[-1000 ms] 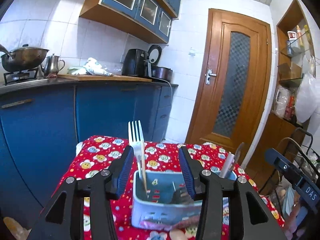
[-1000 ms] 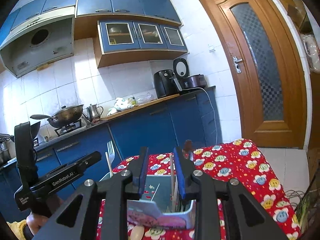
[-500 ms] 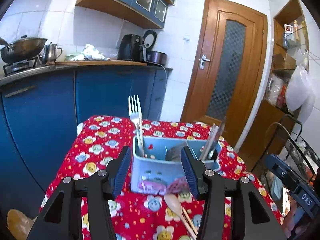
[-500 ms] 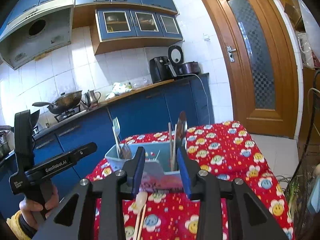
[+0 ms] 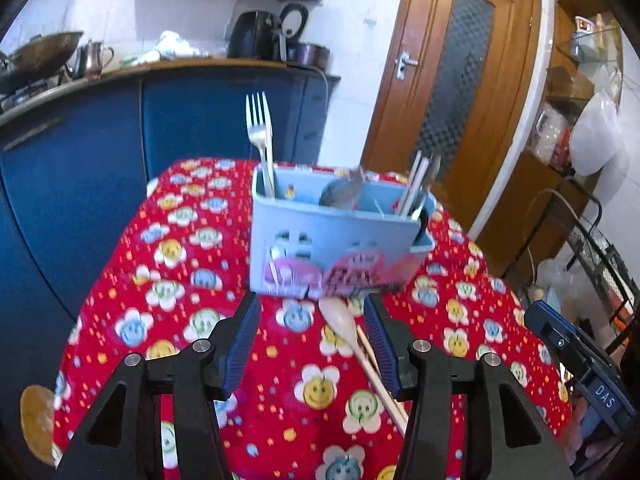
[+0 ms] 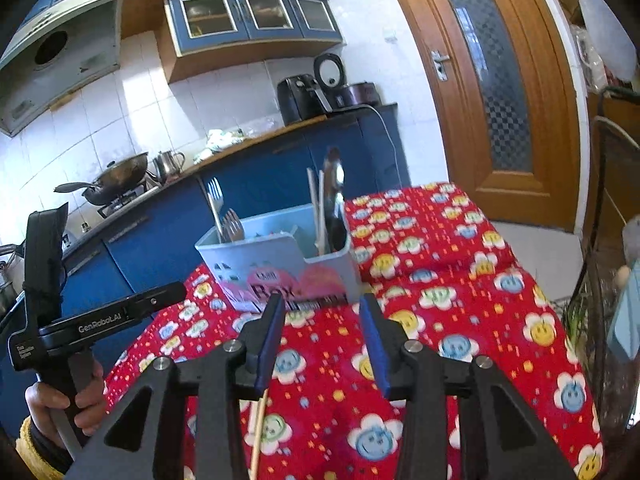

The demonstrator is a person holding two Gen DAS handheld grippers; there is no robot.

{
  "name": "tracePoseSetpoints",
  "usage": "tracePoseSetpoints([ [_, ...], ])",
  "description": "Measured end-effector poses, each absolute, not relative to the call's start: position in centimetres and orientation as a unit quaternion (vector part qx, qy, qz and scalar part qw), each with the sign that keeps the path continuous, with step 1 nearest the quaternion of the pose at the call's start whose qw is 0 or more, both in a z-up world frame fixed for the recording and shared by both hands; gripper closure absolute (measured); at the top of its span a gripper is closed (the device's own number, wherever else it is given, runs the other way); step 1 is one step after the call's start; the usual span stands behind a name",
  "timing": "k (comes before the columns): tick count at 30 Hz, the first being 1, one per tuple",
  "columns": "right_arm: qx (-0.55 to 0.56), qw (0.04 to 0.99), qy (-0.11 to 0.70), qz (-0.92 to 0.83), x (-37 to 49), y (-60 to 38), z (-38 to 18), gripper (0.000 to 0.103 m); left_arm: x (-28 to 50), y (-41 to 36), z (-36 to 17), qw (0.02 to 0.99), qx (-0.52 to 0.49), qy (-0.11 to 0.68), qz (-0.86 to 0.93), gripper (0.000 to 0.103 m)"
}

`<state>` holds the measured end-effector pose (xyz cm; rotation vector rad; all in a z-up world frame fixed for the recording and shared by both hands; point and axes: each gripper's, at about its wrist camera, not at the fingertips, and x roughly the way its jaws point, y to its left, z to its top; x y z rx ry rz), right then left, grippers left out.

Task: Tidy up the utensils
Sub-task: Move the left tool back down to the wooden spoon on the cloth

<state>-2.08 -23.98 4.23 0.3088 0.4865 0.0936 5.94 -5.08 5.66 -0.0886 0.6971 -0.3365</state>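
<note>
A pale blue utensil caddy (image 5: 340, 236) stands on the flower-patterned red cloth (image 5: 180, 280) of the worktop, holding an upright fork (image 5: 259, 136) at its left end and chopsticks (image 5: 414, 184) with a spoon at its right. A wooden spoon (image 5: 352, 344) lies on the cloth just in front of the caddy, its bowl nearest it. The left tongs (image 5: 312, 340) hover in front of the caddy, jaws parted and empty, having just been opening. The right tongs (image 6: 322, 336) do likewise, gripping nothing, the wooden handle (image 6: 258, 432) below them.
</note>
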Motion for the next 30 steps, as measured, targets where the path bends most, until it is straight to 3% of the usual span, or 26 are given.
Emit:
tracePoseSetpoints([
  [13,0.18,0.944,0.273,0.033,-2.8,-26.3,0.8,0.06,6.6,-8.0,0.9,0.888,-0.012,0.432,-0.161,0.048],
  [30,0.198,0.939,0.277,0.038,-3.1,-27.6,-0.3,0.059,8.1,-11.0,-1.3,0.868,0.017,0.476,-0.14,0.048],
])
